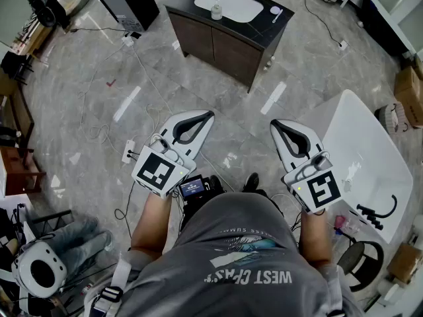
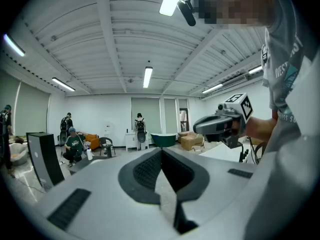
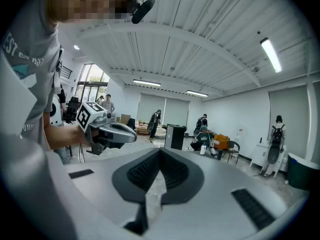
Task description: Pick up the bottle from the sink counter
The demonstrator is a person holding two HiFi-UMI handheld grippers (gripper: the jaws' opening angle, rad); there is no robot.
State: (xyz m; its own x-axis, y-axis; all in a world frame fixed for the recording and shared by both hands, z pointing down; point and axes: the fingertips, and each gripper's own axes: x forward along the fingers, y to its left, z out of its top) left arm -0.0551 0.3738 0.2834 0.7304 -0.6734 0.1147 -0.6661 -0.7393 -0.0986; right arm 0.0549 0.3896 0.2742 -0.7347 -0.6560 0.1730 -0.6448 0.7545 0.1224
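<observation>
Grey-white plastic left claw is closed tip to tip, nothing between its jaws; the matching right claw is likewise closed and empty. Both are carried near level before the person's body, side by side and well apart, judged a carrying posture since nothing lies within reach. The small pale upright bottle stands on the dark wooden sink counter, at the rim of its white oval basin, well ahead of both claws across grey marbled floor. Approach not yet made; jaws must open before contact
</observation>
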